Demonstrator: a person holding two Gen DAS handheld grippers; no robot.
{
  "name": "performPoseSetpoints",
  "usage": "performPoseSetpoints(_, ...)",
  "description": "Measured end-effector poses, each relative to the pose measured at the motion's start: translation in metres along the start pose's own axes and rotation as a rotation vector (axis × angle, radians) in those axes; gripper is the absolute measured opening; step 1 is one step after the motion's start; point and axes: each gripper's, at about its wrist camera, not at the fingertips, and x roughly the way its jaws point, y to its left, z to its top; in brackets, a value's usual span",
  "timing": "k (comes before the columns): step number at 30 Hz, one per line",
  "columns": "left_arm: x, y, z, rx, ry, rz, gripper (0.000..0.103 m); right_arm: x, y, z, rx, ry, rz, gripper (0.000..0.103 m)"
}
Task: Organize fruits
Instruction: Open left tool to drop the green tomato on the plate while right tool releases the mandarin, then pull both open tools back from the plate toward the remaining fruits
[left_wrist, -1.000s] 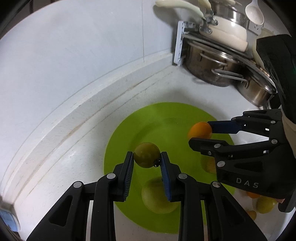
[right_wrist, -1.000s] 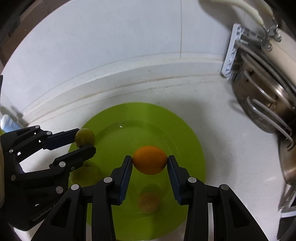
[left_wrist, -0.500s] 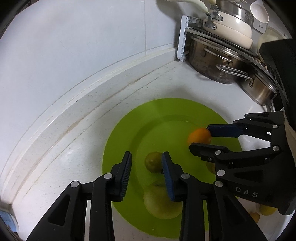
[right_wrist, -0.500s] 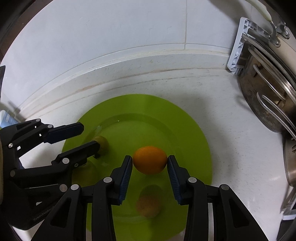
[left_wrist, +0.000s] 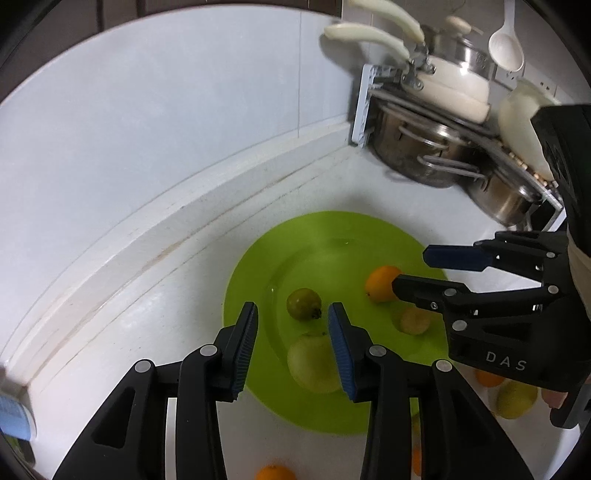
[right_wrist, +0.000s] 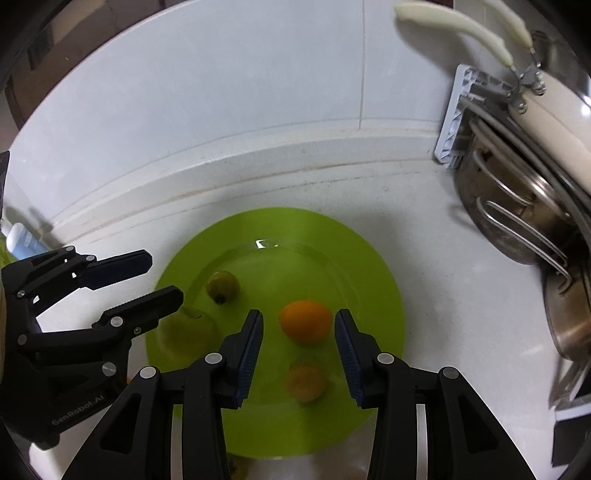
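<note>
Both fruits now lie released on the green plate (right_wrist: 369, 258) — jaws open, left's still opening; only the left view shows counter fruit (left_wrist: 515, 400).

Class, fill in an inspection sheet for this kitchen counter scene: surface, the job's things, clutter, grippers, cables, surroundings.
Surface: white counter, stained along the back ledge.
Job's things: green plate holds a small green fruit, an orange, a large pale green fruit and a yellowish fruit. More fruit lies off the plate.
Clutter: blue-labelled bottle at the counter's edge.
Grippers: left gripper opening, nothing between the pads; right gripper open above the orange, not touching it.
Cables: nothing seen.
Surroundings: white wall; rack of steel pots; white spoon.
</note>
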Motion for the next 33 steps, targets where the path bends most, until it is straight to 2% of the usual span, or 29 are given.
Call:
performPoseSetpoints(10, -0.061, -0.003, -0.02, -0.01, -0.113, 0.037, 0.049, -0.056, 0.022, -0.028, -0.013, -0.121, -0.017, 0.041)
performPoseSetpoints(14, -0.086, -0.007, -0.029, -0.013, -0.162, 0.048, 0.06, -0.078, 0.027, -0.041, -0.006, -0.177, -0.022, 0.052)
performPoseSetpoints(21, -0.128, -0.012, -0.052, 0.004, -0.23, 0.067, 0.068, -0.111, 0.047, -0.068, 0.012, -0.262, -0.052, 0.06)
performPoseSetpoints(29, -0.16, -0.009, -0.081, -0.008, -0.273, 0.069, 0.077, -0.136, 0.064, -0.097, 0.059, -0.326, -0.08, 0.066)
performPoseSetpoints(33, -0.166, -0.002, -0.098, -0.023, -0.263, 0.057, 0.078, -0.143, 0.072, -0.113, 0.111, -0.339, -0.053, 0.067)
